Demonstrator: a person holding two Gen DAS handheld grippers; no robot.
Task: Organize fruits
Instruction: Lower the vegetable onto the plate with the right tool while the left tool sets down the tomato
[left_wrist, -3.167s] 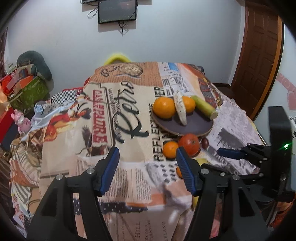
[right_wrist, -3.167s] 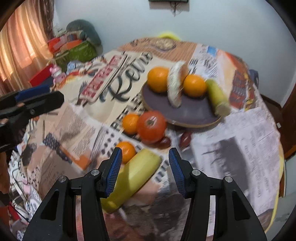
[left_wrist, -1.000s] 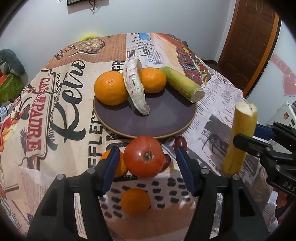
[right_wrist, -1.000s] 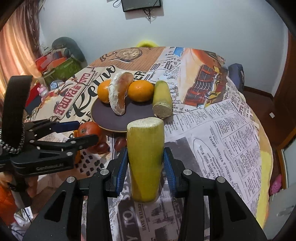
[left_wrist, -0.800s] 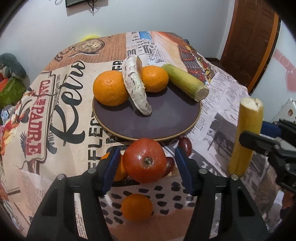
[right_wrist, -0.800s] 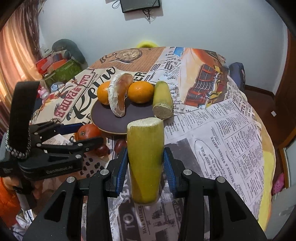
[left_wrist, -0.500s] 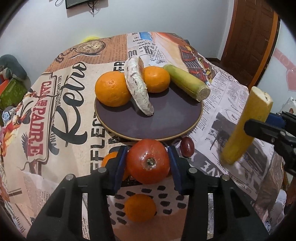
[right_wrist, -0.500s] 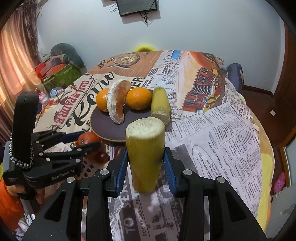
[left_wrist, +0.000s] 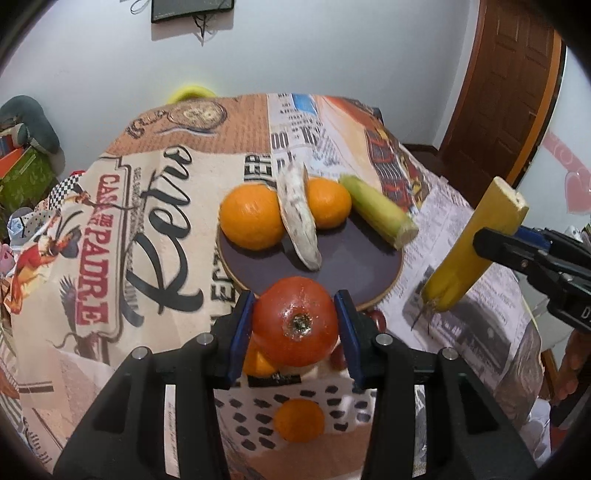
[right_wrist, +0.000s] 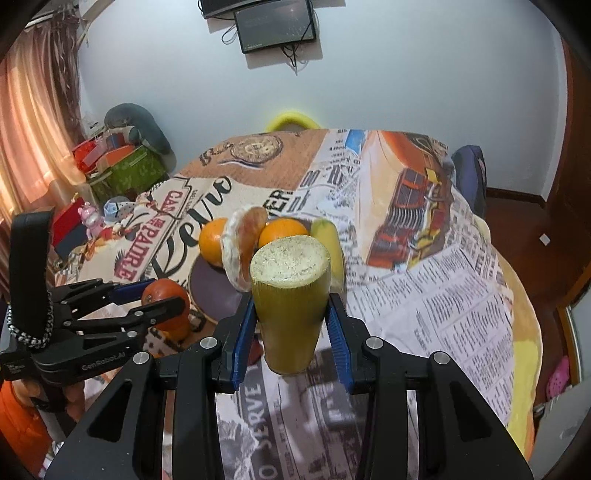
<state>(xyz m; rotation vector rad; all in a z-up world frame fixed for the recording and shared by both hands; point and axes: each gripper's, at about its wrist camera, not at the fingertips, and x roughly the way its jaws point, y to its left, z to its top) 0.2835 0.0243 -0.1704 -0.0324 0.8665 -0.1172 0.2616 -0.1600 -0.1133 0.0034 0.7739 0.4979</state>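
Note:
My left gripper is shut on a red tomato and holds it above the table, just in front of the dark plate. The plate carries two oranges, a pale peeled fruit and a green-yellow cut stalk. My right gripper is shut on a yellow cut stalk, held tilted above the table to the right of the plate; it also shows in the left wrist view. Two small oranges and a dark red fruit lie on the cloth below.
A printed newspaper-pattern cloth covers the round table. Boxes and toys are piled off the table's left side. A brown door is at the right. A screen hangs on the far wall.
My left gripper has closed on the tomato and lifted it off the cloth. My right gripper has raised the yellow stalk and tilted it.

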